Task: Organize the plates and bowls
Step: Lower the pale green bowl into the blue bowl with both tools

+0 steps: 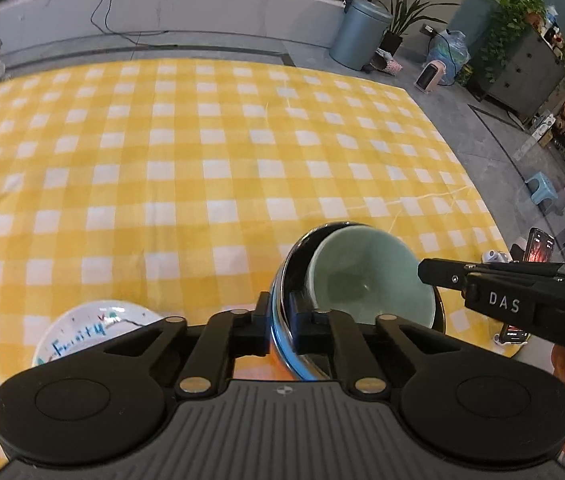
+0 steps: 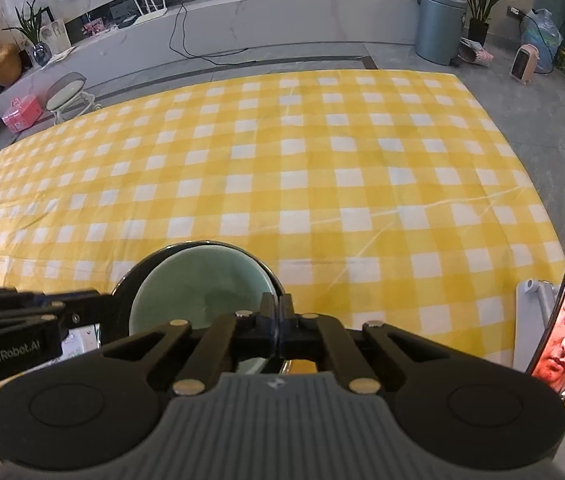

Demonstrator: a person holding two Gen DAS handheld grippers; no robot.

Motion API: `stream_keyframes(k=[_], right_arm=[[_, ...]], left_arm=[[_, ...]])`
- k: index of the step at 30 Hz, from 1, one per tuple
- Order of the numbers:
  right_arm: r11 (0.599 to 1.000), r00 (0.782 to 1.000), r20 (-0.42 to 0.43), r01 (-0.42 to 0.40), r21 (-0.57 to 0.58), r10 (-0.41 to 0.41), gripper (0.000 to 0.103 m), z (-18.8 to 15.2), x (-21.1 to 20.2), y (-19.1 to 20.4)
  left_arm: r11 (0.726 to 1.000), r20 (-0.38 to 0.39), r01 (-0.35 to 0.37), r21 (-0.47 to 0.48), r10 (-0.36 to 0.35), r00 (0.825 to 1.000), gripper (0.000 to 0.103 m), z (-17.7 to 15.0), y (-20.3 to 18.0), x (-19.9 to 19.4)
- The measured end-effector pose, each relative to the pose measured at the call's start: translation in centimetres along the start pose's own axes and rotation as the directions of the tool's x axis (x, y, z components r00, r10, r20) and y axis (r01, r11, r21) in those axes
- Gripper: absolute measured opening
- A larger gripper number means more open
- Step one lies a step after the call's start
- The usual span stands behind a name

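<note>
A pale green bowl (image 1: 370, 276) sits tilted inside a dark bowl with a blue outside (image 1: 282, 320), near the front of the table. My left gripper (image 1: 280, 320) is shut on the dark bowl's left rim. My right gripper (image 2: 280, 320) is shut on the right rim of the nested bowls, and the green bowl (image 2: 202, 284) and the dark bowl (image 2: 138, 268) show in its view; whether it pinches one rim or both is hidden. A white plate with blue lettering (image 1: 94, 328) lies flat on the cloth to the left.
A yellow and white checked cloth (image 2: 282, 160) covers the table. A phone on a white stand (image 2: 562, 320) stands at the front right corner. Beyond the far edge are the floor, a grey bin (image 1: 358, 32), plants and a low counter.
</note>
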State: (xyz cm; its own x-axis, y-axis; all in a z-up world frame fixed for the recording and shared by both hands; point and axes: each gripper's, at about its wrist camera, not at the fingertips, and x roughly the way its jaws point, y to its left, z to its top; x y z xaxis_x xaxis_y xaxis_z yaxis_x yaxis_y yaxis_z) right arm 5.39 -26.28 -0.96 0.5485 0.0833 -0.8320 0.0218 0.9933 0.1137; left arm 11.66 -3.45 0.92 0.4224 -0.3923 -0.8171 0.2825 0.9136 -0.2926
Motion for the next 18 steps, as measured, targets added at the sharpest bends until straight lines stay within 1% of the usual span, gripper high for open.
stream_keyframes(k=[2,4,6,9,10,12,13,14,15,16,17,18], right_arm=[[1.0,1.0,-0.009,-0.009,0.004,0.009,0.0,-0.2,0.2,0.0],[0.999,0.999,-0.013,-0.036,0.02,0.036,0.0,-0.3,0.4,-0.2],[0.999,0.999,-0.014,-0.037,0.033,0.037,0.0,-0.5,0.4,-0.2],[0.999,1.0,-0.007,-0.028,0.017,0.028,0.0,-0.6,0.3,0.2],[1.0,1.0,-0.003,-0.026,0.009,0.026,0.0,-0.7,0.2,0.4],[0.999,0.999,0.021,-0.042,0.003,0.042,0.005,-0.8,-0.3,0.4],[0.998,0.998,0.043,-0.056,0.003,0.056,0.006,-1.0,-0.8,0.5],[0.998,0.996,0.064,-0.065,0.003,0.065,0.01,-1.0,-1.2,0.5],[0.997,0.993,0.088,-0.076,0.004,0.075,0.022,-1.1,-1.6,0.5],[0.997,0.99,0.116,-0.083,0.009,0.081,0.031,-1.2,-2.0,0.4],[0.996,0.986,0.142,-0.089,0.016,0.085,0.041,-1.3,-2.4,0.3],[0.996,0.983,0.16,-0.092,0.021,0.087,0.042,-1.4,-2.6,0.3]], left_arm=[[1.0,0.001,0.012,-0.009,-0.012,1.0,0.007,-0.2,0.1,0.1],[1.0,0.007,0.01,-0.007,-0.01,1.0,0.007,-0.3,0.1,0.1],[1.0,0.008,0.01,-0.01,-0.01,1.0,0.007,-0.3,0.1,0.1],[1.0,0.011,0.018,-0.024,-0.018,1.0,0.007,-0.5,0.2,0.0],[0.999,0.015,0.02,-0.031,-0.019,1.0,0.009,-0.5,0.3,-0.1],[0.999,0.042,0.018,-0.042,-0.016,0.999,0.01,-0.7,0.6,-0.7],[0.999,0.058,0.015,-0.047,-0.012,0.998,0.016,-0.8,0.7,-1.0],[0.998,0.073,0.014,-0.054,-0.01,0.997,0.021,-0.9,0.8,-1.3],[0.998,0.097,0.017,-0.067,-0.011,0.995,0.03,-1.0,0.9,-1.7],[0.997,0.121,0.024,-0.079,-0.014,0.993,0.041,-1.1,1.0,-2.1],[0.995,0.149,0.032,-0.091,-0.018,0.989,0.046,-1.3,1.1,-2.5],[0.994,0.177,0.039,-0.102,-0.02,0.984,0.054,-1.5,1.1,-2.9]])
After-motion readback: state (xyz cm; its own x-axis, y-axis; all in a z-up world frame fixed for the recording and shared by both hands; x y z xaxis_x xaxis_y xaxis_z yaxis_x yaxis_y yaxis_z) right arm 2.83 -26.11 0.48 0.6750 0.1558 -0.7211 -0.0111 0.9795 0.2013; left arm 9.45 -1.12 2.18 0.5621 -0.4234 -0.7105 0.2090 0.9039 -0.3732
